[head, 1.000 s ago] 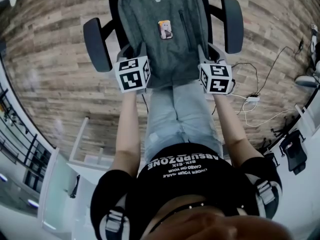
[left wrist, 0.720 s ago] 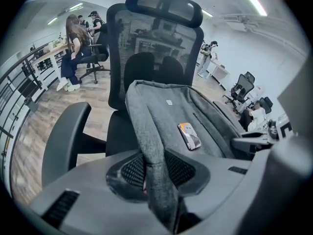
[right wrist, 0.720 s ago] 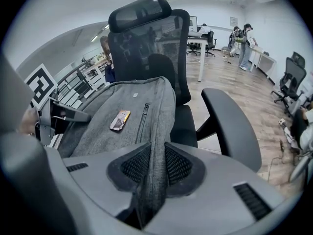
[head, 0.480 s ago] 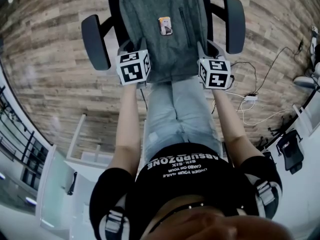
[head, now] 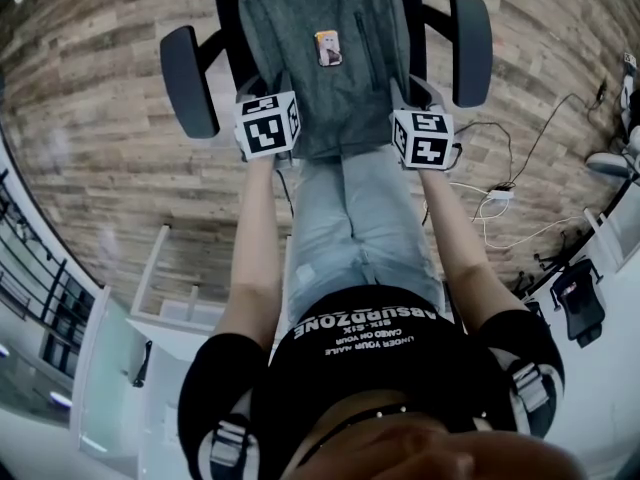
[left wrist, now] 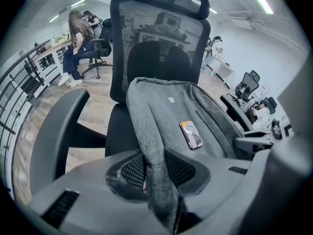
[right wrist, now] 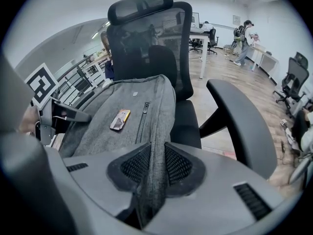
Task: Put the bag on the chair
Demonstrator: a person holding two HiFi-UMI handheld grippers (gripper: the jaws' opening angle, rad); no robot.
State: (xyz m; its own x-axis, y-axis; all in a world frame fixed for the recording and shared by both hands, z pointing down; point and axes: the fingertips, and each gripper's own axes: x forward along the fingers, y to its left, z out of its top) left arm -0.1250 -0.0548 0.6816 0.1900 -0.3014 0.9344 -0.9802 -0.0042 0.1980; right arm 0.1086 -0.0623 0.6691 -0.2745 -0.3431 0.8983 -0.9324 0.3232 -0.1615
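A grey fabric bag [head: 330,78] with a small picture tag [head: 328,48] lies across the seat of a black office chair [head: 186,78]. My left gripper [head: 262,98] is shut on the bag's left edge [left wrist: 156,180], the grey cloth pinched between its pads. At the bag's right edge [right wrist: 154,177] my right gripper [head: 415,98] is shut the same way. In the left gripper view the bag [left wrist: 171,116] leans toward the mesh backrest [left wrist: 161,38]. The right gripper view shows the bag [right wrist: 132,111] with its zip, lying between the armrests.
The chair's armrests [head: 470,33] flank the bag on both sides. Cables and a power strip [head: 503,196] lie on the wooden floor at the right. More chairs, desks and people [left wrist: 78,43] are farther back in the office. White furniture [head: 130,368] stands at the lower left.
Both grippers have moved forward, away from my body, carrying the bag further onto the chair seat. The jaws stayed clamped on the cloth.
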